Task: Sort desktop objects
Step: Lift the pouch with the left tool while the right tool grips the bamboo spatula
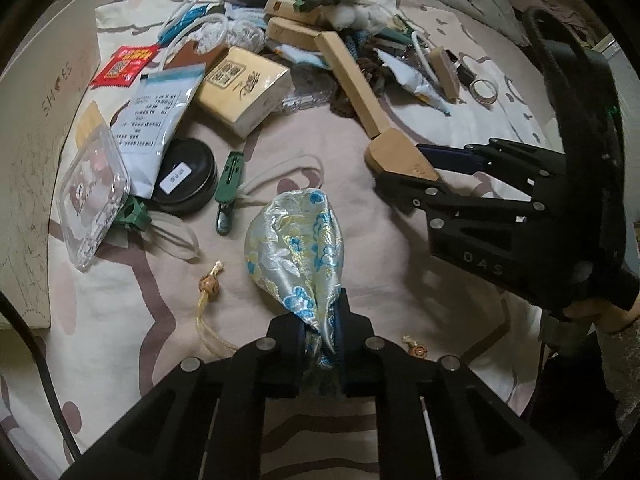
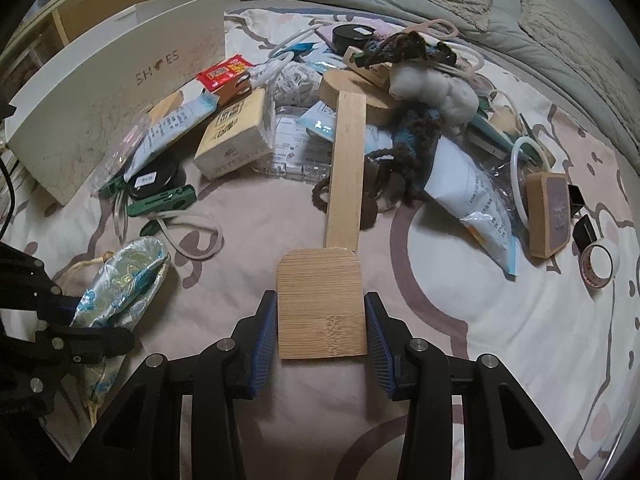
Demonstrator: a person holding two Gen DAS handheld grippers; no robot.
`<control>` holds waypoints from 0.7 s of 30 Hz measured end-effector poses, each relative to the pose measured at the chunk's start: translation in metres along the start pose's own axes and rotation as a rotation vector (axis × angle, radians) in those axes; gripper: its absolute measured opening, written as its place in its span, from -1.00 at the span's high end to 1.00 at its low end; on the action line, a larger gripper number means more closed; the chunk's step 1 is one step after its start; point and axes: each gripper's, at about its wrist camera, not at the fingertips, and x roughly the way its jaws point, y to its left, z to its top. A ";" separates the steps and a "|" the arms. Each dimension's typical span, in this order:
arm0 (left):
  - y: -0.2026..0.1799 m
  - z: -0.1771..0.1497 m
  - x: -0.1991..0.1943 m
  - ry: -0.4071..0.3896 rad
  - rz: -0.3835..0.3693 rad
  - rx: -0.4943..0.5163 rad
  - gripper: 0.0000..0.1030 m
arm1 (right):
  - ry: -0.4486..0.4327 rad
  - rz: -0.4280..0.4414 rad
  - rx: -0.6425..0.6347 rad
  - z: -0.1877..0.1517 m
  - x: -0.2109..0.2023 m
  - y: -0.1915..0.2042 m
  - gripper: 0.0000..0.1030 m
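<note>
Left gripper (image 1: pixel 320 344) clamped on the near end of a silver-and-blue brocade pouch (image 1: pixel 296 248), rest of the pouch lying forward on the patterned bedsheet (image 1: pixel 380 264). Right gripper (image 2: pixel 320 320) pressed against both edges of a bamboo paddle (image 2: pixel 322 304), handle reaching ahead into a heap of clutter. White shoe box (image 2: pixel 100 120) standing beyond, left.

Pouch (image 1: pixel 294 248) left of paddle (image 2: pixel 322 304), clutter pile (image 2: pixel 360 92) behind both
</note>
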 end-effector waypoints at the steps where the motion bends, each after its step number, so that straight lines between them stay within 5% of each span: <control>1: 0.001 -0.001 -0.002 -0.005 0.000 0.002 0.76 | -0.001 -0.001 0.002 0.001 0.000 0.000 0.16; 21: 0.009 0.018 -0.036 -0.146 0.041 -0.037 0.76 | -0.141 0.031 0.109 0.021 -0.051 -0.013 0.16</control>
